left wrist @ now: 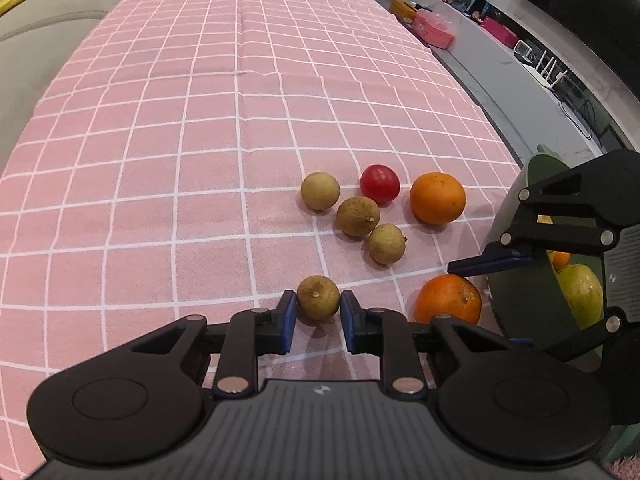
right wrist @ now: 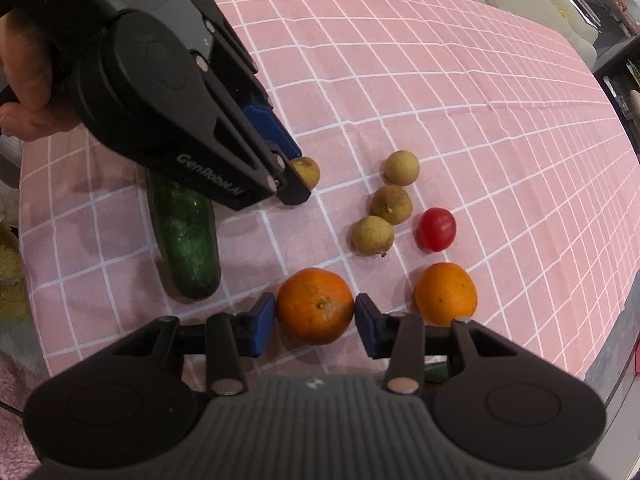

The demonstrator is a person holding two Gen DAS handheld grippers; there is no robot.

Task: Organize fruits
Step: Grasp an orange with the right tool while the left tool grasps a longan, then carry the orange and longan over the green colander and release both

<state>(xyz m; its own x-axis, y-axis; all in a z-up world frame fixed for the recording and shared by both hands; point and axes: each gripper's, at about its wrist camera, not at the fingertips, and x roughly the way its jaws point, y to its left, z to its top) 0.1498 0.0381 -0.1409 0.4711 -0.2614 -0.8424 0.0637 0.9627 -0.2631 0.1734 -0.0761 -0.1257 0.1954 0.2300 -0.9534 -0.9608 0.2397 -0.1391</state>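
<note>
The left hand-held gripper [left wrist: 318,312] has its blue pads closed against both sides of a small brown longan [left wrist: 318,299] that sits on the pink checked tablecloth [left wrist: 160,160] of the table; the fruit's stem scar faces up and toward the camera. The right hand-held gripper [right wrist: 315,316] has its pads touching or just beside the two flanks of an orange [right wrist: 315,306], near the table's right edge, the fruit's stem dimple turned toward the camera; whether it truly clamps cannot be told.

A second orange [right wrist: 445,294] lies just beside it, closer to that edge. Three more longans [right wrist: 390,203] cluster further in, with a red tomato [right wrist: 436,229] next to them.

A dark green cucumber [right wrist: 188,240] lies with its long axis running from the near edge toward the table's middle, its rounded end pointing at the near edge.

The side of the left tool reads "GenRobot.AI" in the right wrist view.

A green-rimmed plate [left wrist: 520,280] at the table's right edge holds a yellow-green fruit [left wrist: 582,292].
</note>
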